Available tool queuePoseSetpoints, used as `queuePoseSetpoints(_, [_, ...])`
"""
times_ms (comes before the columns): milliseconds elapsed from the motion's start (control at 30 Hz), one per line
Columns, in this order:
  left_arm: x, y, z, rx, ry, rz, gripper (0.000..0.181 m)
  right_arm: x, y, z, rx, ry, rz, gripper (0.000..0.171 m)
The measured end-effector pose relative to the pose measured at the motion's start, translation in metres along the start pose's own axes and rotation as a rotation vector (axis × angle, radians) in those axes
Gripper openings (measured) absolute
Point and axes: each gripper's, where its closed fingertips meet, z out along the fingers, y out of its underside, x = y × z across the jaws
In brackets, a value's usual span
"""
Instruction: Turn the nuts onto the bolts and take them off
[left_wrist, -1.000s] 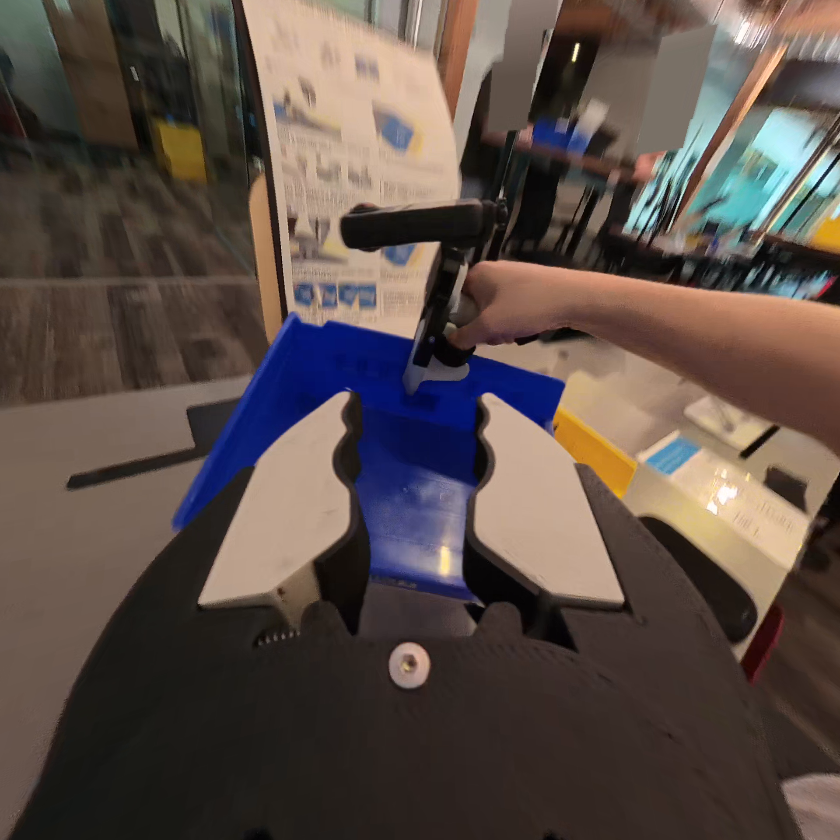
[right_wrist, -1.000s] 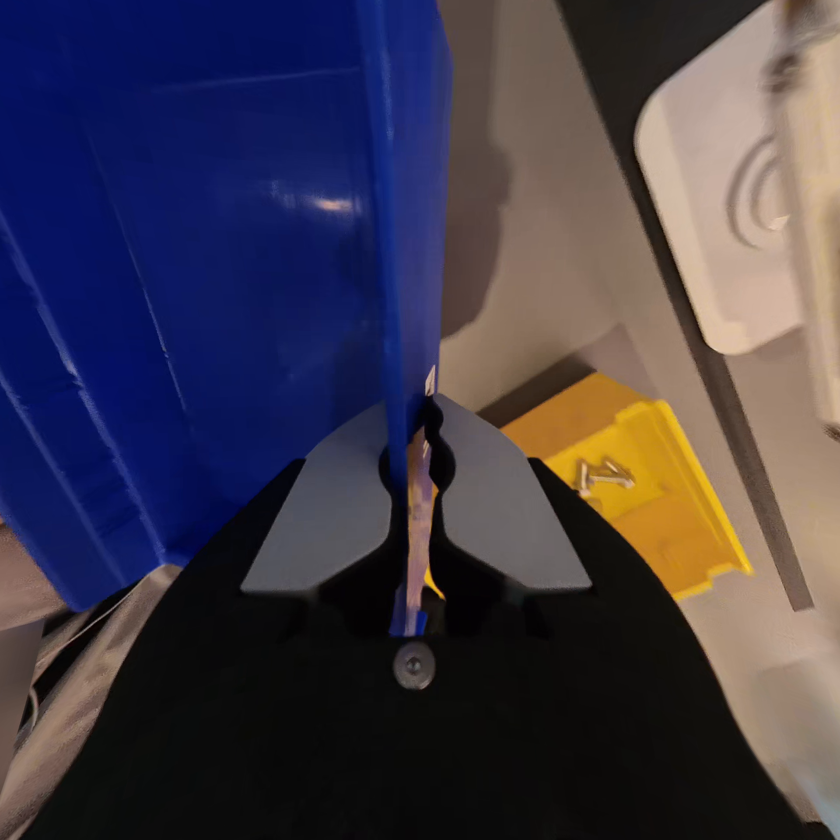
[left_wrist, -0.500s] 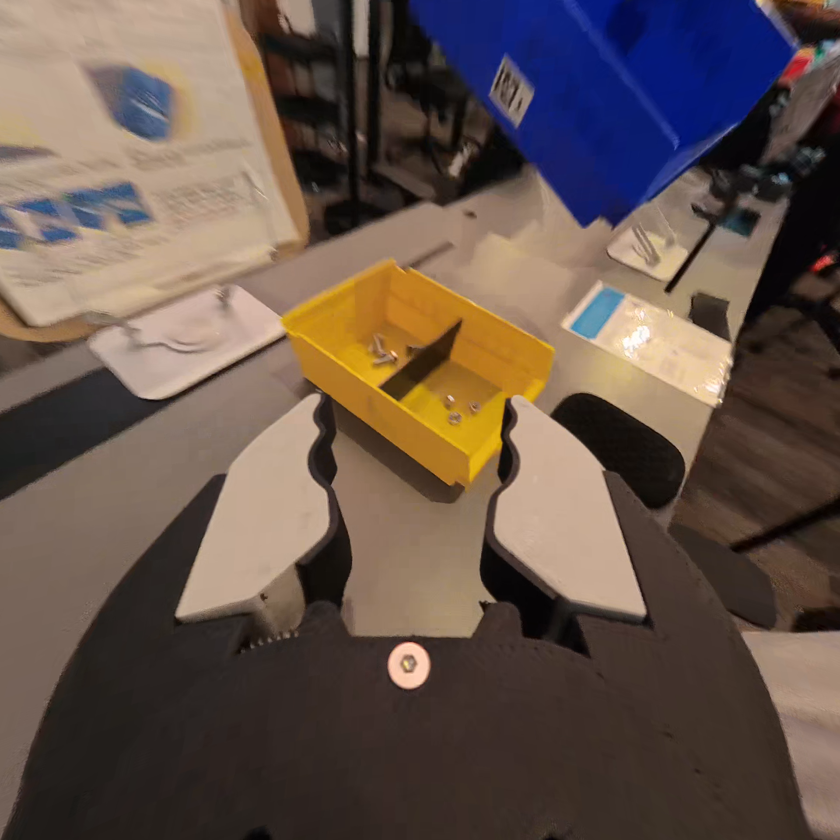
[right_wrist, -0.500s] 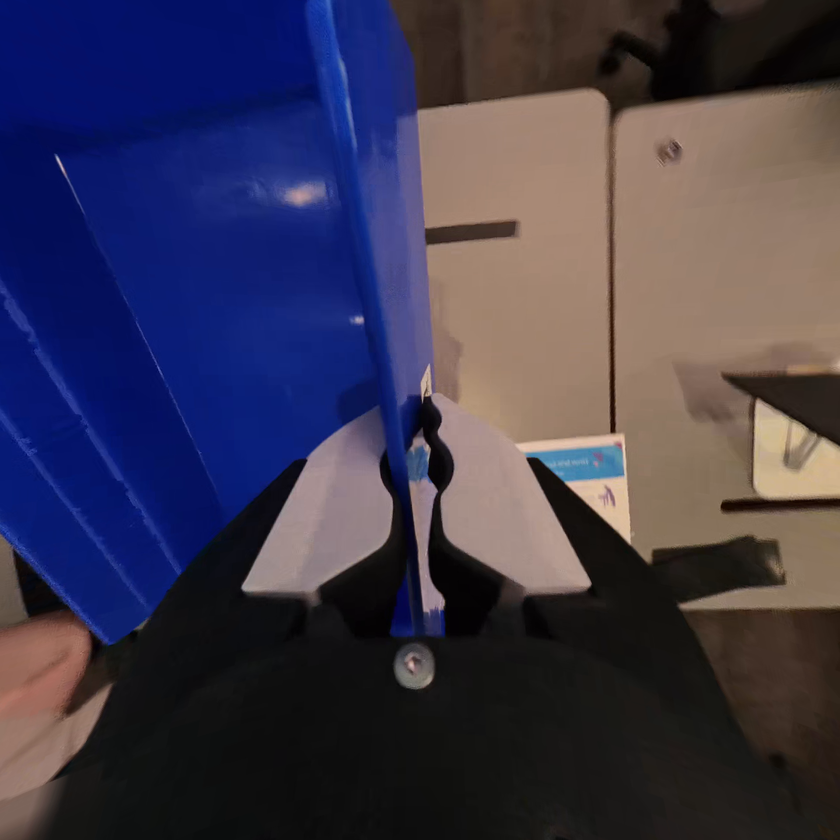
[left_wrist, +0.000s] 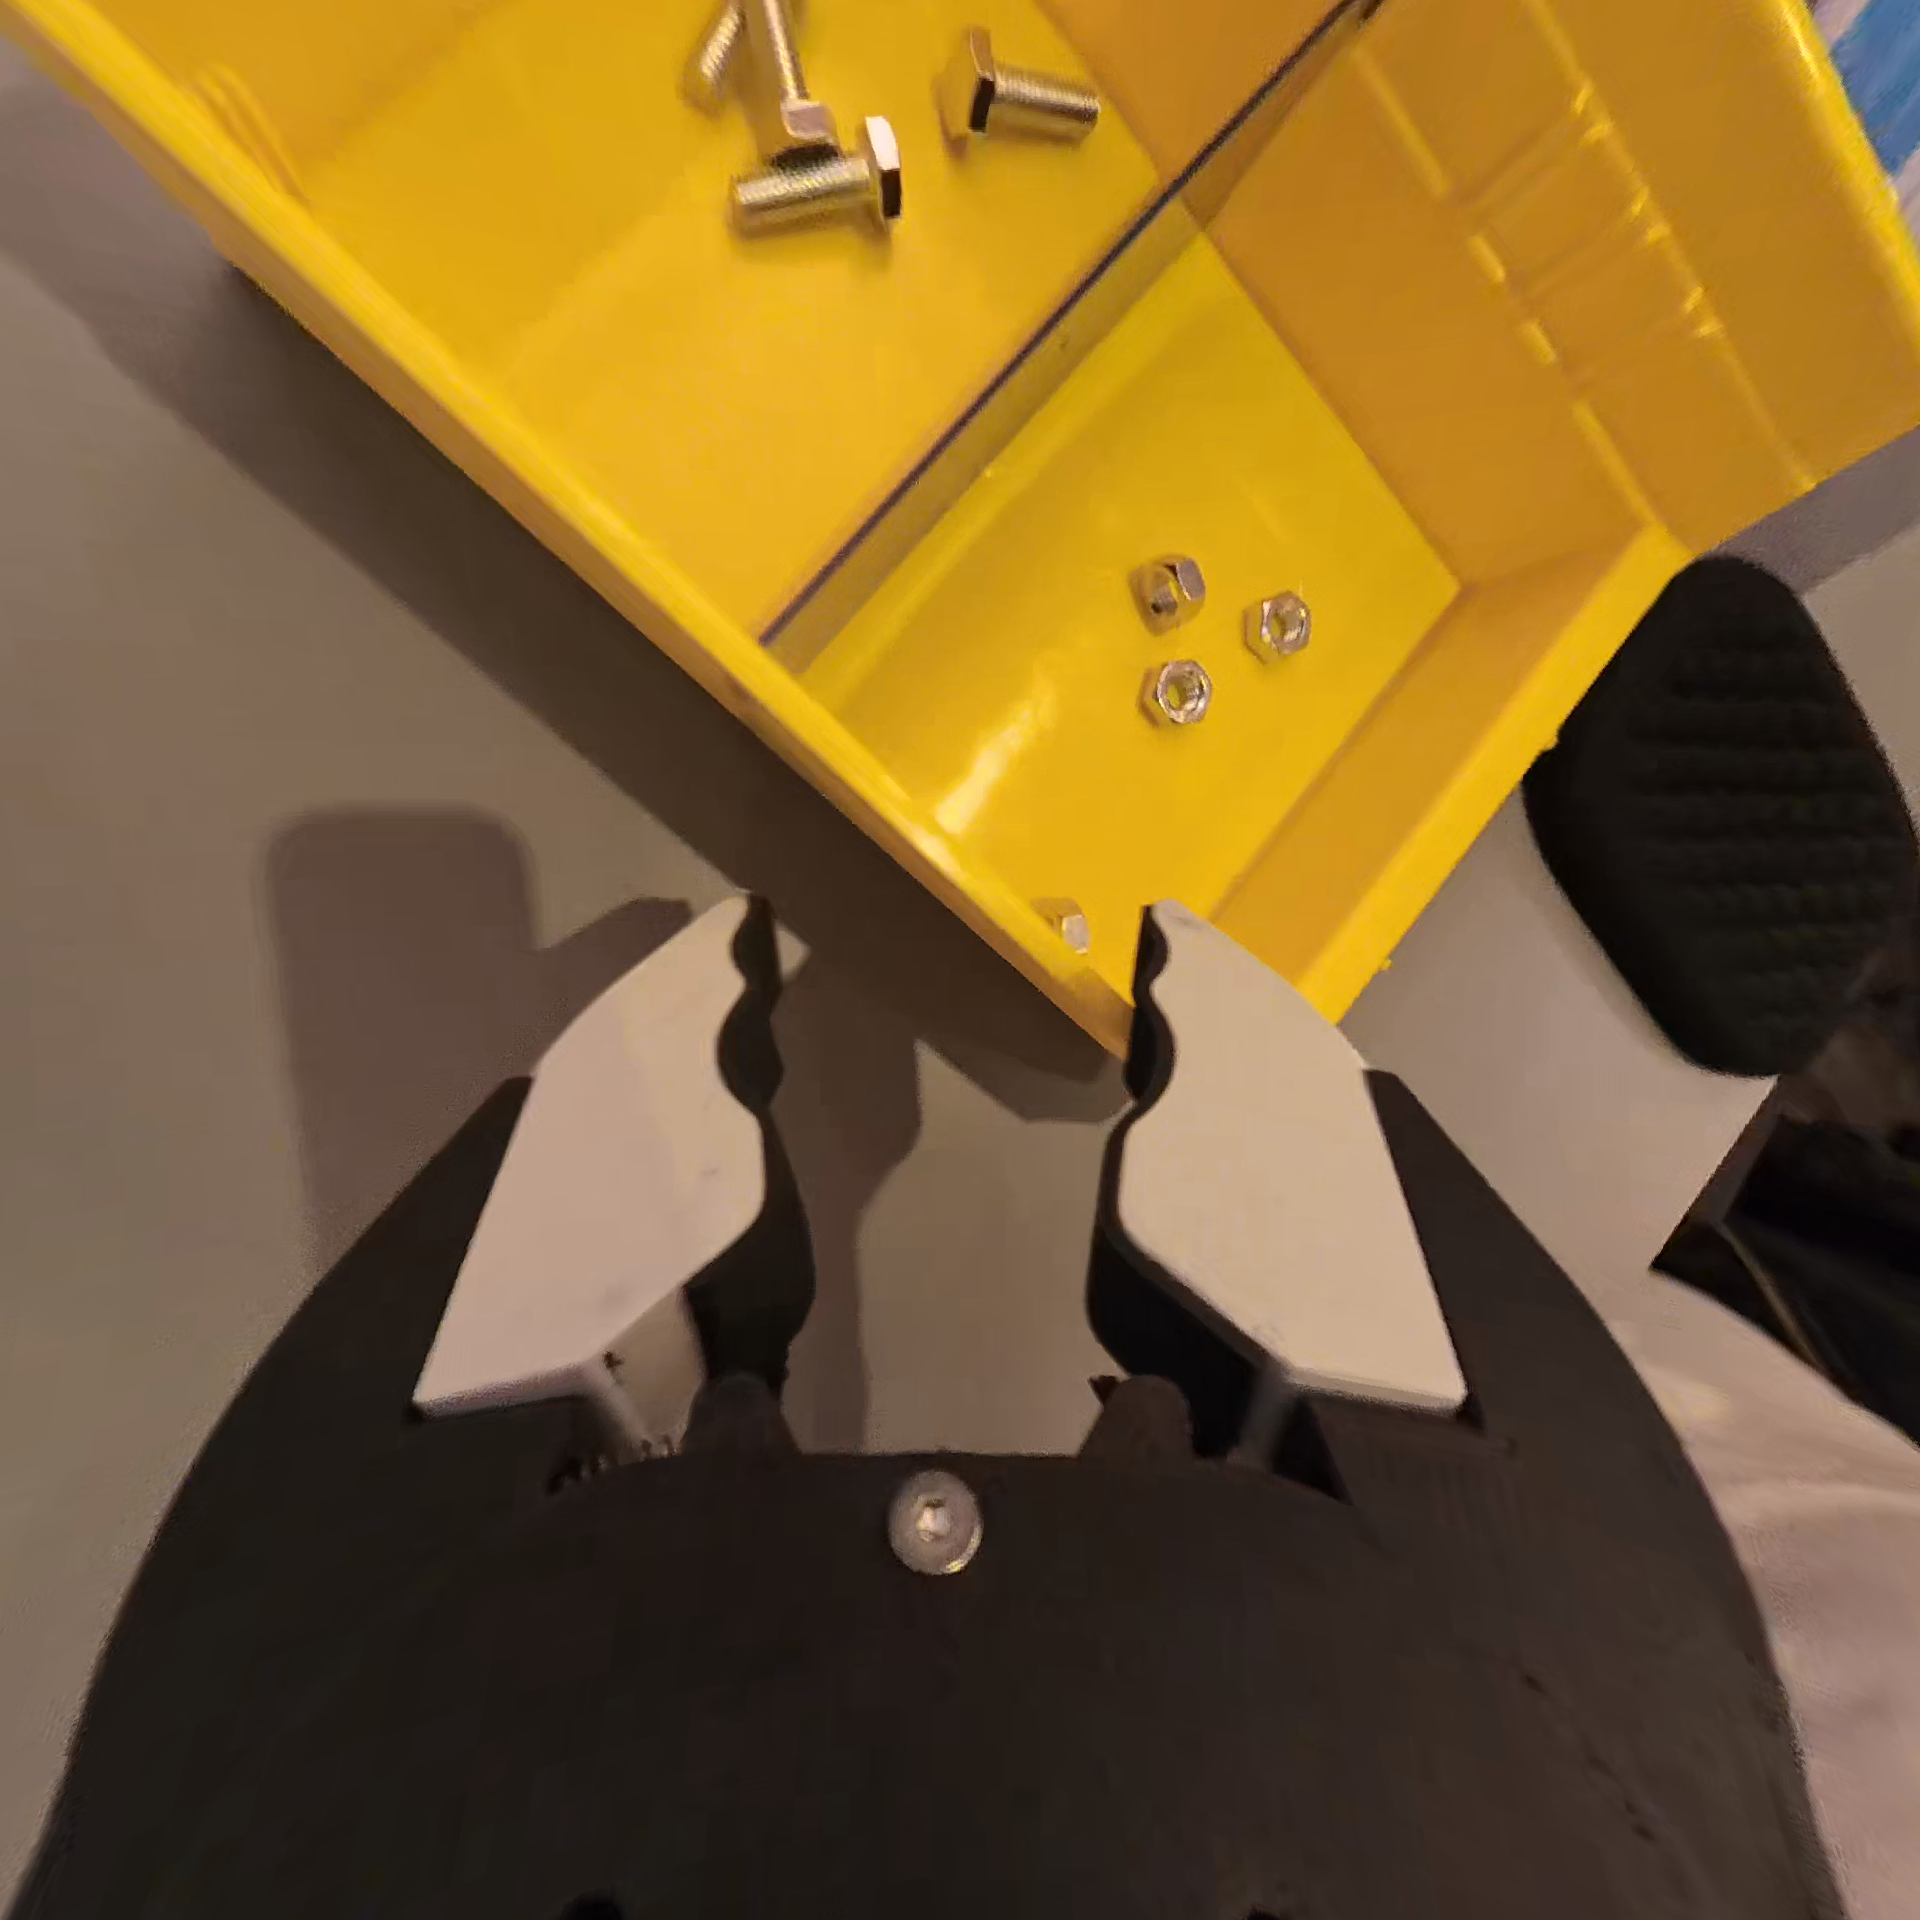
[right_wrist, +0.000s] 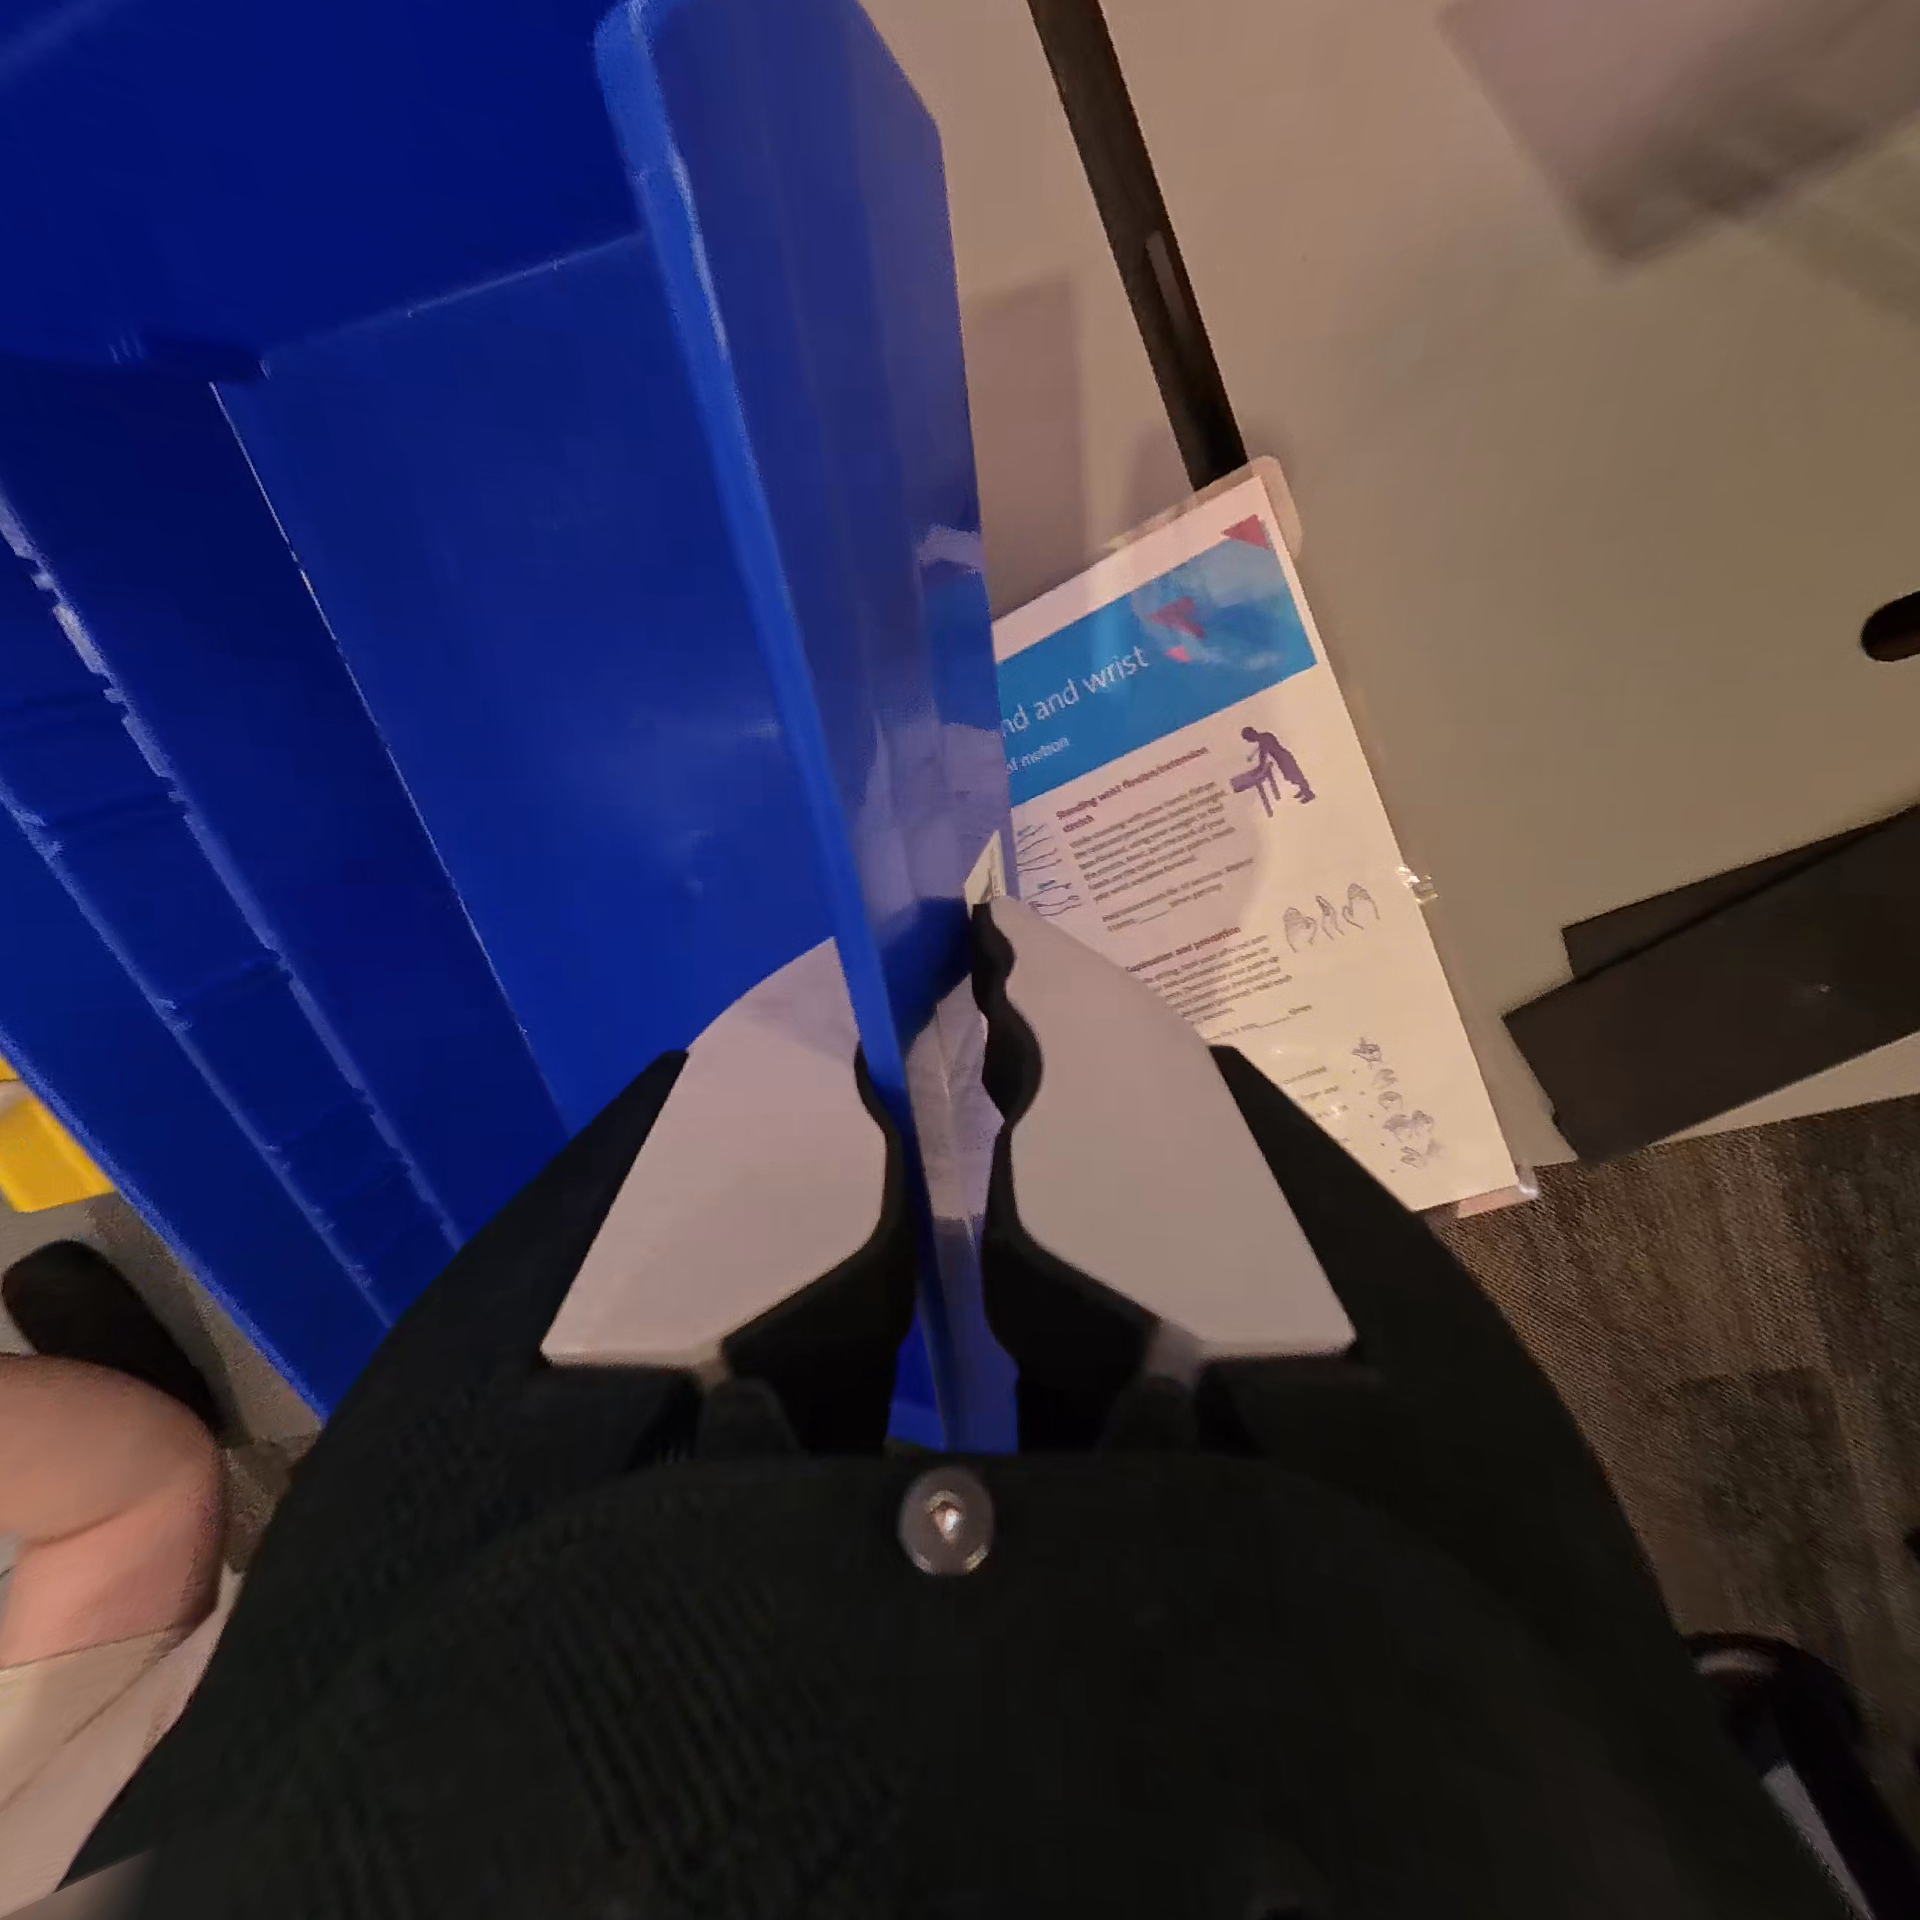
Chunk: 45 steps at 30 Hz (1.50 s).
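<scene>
A yellow bin (left_wrist: 644, 447) with a dark divider (left_wrist: 1039, 343) lies on the grey table. Its far compartment holds several silver bolts (left_wrist: 816, 187). Its near compartment holds three loose nuts (left_wrist: 1179, 691), and a fourth nut (left_wrist: 1065, 923) lies in the near corner. My left gripper (left_wrist: 951, 925) is open and empty, just in front of that near corner. My right gripper (right_wrist: 920, 935) is shut on the side wall of a blue bin (right_wrist: 436, 644) and holds it up off the table.
A laminated printed sheet (right_wrist: 1226, 862) lies on the table right of the blue bin. A black chair armrest (left_wrist: 1725, 810) is beside the yellow bin. A corner of the yellow bin (right_wrist: 42, 1153) and a hand (right_wrist: 94, 1496) show at lower left. The grippers' ends are close to 55 cm from one another.
My left gripper has dropped down close to the yellow bin's near corner, still open. My right gripper has carried the blue bin to the right, over the printed sheet.
</scene>
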Motion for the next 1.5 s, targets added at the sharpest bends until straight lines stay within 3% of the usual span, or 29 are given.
queuePoseSetpoints(67, [-0.003, 0.006, -0.007, -0.043, -0.015, 0.048, 0.049, 0.000, 0.001, 0.008, -0.017, 0.017, -0.033, 0.011])
queuePoseSetpoints(133, [-0.005, 0.016, -0.016, -0.086, 0.057, 0.030, 0.023, -0.006, -0.001, 0.014, -0.028, 0.025, -0.075, 0.011])
queuePoseSetpoints(267, [-0.049, 0.036, -0.041, -0.098, 0.087, -0.110, 0.014, -0.037, -0.007, 0.024, -0.030, 0.000, -0.169, 0.010])
queuePoseSetpoints(367, [-0.100, 0.053, -0.066, -0.063, -0.023, -0.196, 0.007, -0.072, -0.010, 0.037, -0.026, -0.056, -0.227, 0.010])
queuePoseSetpoints(467, [-0.144, 0.072, -0.090, -0.018, -0.121, -0.280, 0.007, -0.114, -0.008, 0.057, -0.040, -0.141, -0.272, 0.010])
queuePoseSetpoints(600, [-0.168, 0.098, -0.112, 0.040, -0.023, -0.402, 0.011, -0.165, 0.004, 0.092, -0.098, -0.236, -0.324, 0.010])
queuePoseSetpoints(800, [-0.209, 0.137, -0.146, 0.108, -0.111, -0.568, 0.010, -0.211, 0.015, 0.146, -0.174, -0.254, -0.366, 0.011])
queuePoseSetpoints(1167, [-0.235, 0.216, -0.198, 0.208, -0.070, -0.801, 0.014, -0.222, 0.012, 0.197, -0.268, -0.179, -0.291, 0.011])
queuePoseSetpoints(1500, [-0.211, 0.222, -0.192, 0.110, -0.011, -0.810, 0.016, -0.220, 0.004, 0.198, -0.272, -0.094, -0.346, 0.008])
